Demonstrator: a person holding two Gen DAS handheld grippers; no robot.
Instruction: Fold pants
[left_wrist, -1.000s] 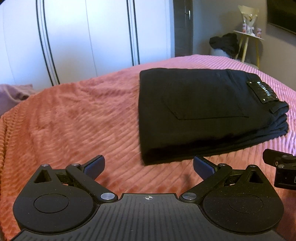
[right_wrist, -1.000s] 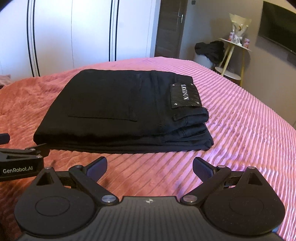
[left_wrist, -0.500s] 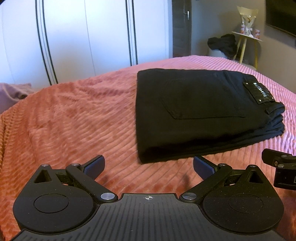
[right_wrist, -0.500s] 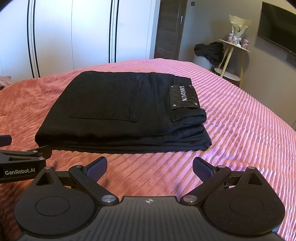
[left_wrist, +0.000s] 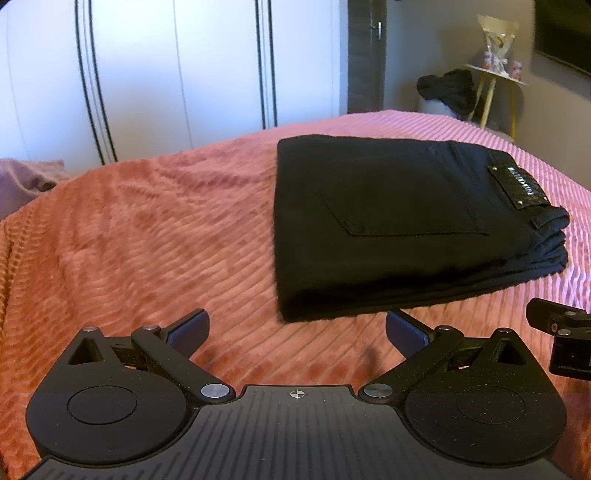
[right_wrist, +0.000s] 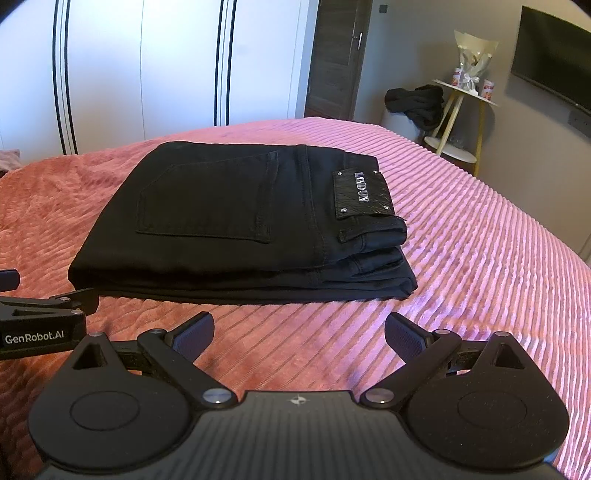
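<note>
The left tool (left_wrist: 297, 330) is spread wide and released, gripping nothing; its fingers hover over the pink ribbed bedspread (left_wrist: 147, 236), and its right finger (left_wrist: 406, 334) sits just in front of the near left corner of the pants. The right tool (right_wrist: 299, 332) is equally wide apart and empty, its fingers apart from the cloth, above the bedspread just short of the bundle's near edge.

The black pants (right_wrist: 236, 218) lie folded in a flat rectangular stack on the bed, back pocket facing up. The long axis runs left to right across both views, with the folded edge to the left and the waistband with its leather label (right_wrist: 360, 194) to the right.

Both tools point forward and slightly downward at the pants, side by side; each one's edge shows in the other's view.
</note>
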